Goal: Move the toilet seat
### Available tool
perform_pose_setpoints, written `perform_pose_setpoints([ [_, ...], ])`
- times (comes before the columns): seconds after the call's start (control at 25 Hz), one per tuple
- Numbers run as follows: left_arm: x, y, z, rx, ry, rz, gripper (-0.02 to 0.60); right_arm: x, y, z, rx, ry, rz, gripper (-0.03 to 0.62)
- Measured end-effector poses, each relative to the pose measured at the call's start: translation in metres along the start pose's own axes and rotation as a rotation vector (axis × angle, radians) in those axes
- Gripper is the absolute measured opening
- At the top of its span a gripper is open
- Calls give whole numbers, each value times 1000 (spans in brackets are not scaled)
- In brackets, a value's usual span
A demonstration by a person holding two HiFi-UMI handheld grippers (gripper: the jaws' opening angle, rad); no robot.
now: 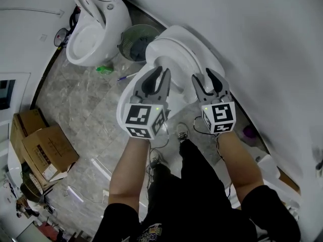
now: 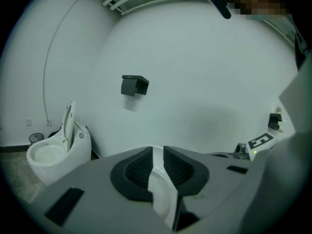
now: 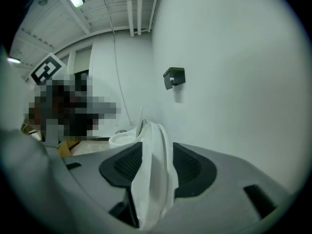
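The white toilet seat [image 1: 169, 59] stands raised in front of me, with its lid [image 1: 199, 44] close behind it by the wall. My left gripper [image 1: 160, 78] grips the seat's left rim; in the left gripper view the white edge [image 2: 163, 194] fills the gap between the dark pads [image 2: 139, 169]. My right gripper [image 1: 211, 80] holds the right rim, where two white layers [image 3: 151, 189] are pinched between its pads [image 3: 187, 167]. Both grippers are shut on the seat.
A second toilet [image 1: 93, 32] with its lid up stands at the far left, with a round mesh bin [image 1: 135, 43] beside it. A green bottle [image 1: 105, 69] lies on the marble floor. Cardboard boxes [image 1: 43, 147] sit at the left. A black fixture [image 2: 133, 85] hangs on the wall.
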State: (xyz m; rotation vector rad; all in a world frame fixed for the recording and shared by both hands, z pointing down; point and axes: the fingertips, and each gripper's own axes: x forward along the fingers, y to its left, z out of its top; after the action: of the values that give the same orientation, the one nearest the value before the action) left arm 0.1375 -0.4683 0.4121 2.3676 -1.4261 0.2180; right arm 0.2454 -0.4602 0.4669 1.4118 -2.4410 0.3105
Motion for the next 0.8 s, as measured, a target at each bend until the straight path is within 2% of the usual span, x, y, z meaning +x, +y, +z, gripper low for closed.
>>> perform_pose_setpoints([
  [0.12,-28,12,4,-1,-27,27,22,-4,14,12,-11,-22,9,151],
  [0.16,-39,17,3,1,-33,38,17,-5,20,15,-15,-28,10,106],
  [0.2,-53,21,2,2,-40,48,14,-8,28,17,-20,-30,13,17],
  [0.24,-68,25,1,4,-46,58,10,-10,38,18,-24,-31,20,3],
  [0.4,-142,39,-5,37,-62,87,5,-29,93,29,-19,-50,88,3],
  [0.6,-252,62,-13,67,-70,153,5,-66,175,52,123,-108,165,3],
  [0.8,-381,85,-15,17,-123,226,6,-123,278,77,82,-163,232,3],
])
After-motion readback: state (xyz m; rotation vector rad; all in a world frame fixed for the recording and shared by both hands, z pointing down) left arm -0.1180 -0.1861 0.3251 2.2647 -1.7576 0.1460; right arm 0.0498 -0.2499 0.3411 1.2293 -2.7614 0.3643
